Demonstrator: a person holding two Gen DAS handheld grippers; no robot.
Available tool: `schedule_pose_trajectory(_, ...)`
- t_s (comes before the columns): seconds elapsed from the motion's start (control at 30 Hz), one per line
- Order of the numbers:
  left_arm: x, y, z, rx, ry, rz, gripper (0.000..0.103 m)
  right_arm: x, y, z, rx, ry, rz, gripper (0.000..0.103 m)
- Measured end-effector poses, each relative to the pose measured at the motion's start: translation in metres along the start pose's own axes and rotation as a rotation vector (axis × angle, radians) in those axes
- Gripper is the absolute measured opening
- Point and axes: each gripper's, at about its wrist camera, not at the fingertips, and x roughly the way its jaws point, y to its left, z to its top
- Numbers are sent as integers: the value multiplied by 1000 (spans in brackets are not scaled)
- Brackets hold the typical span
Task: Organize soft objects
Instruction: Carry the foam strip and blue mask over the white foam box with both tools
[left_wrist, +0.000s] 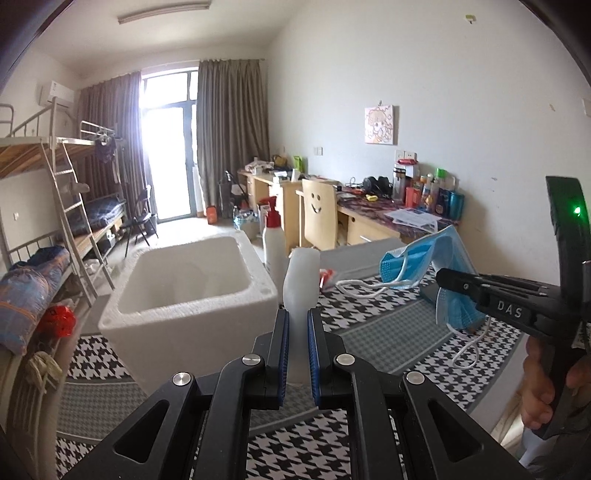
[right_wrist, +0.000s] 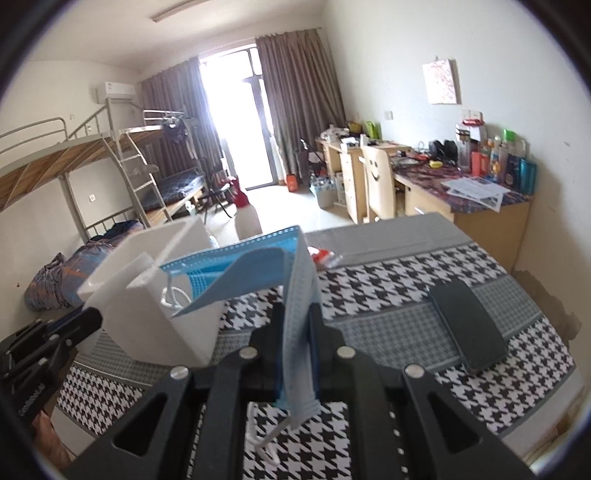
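Note:
My left gripper (left_wrist: 298, 321) is shut on a soft translucent white bottle (left_wrist: 301, 280) and holds it upright above the houndstooth cloth, just right of a white foam box (left_wrist: 192, 299). My right gripper (right_wrist: 298, 314) is shut on a blue face mask (right_wrist: 258, 269), which hangs over its fingers with white ear loops dangling. In the left wrist view the right gripper (left_wrist: 443, 275) comes in from the right with the mask (left_wrist: 424, 258) held above the table. The foam box (right_wrist: 162, 310) lies left of the mask in the right wrist view.
A white spray bottle with a red top (left_wrist: 274, 240) stands behind the box. A small red and white packet (left_wrist: 327, 277) lies at the table's far side. A dark flat case (right_wrist: 469, 328) lies on the cloth (right_wrist: 388, 291) at right. Bunk beds stand left, desks right.

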Motion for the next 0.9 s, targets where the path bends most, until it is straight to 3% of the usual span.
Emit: schedule_pose_trajectory(0.9,8,43,43,-92,-43,193,10,24,57,45,-102,-33,145,15)
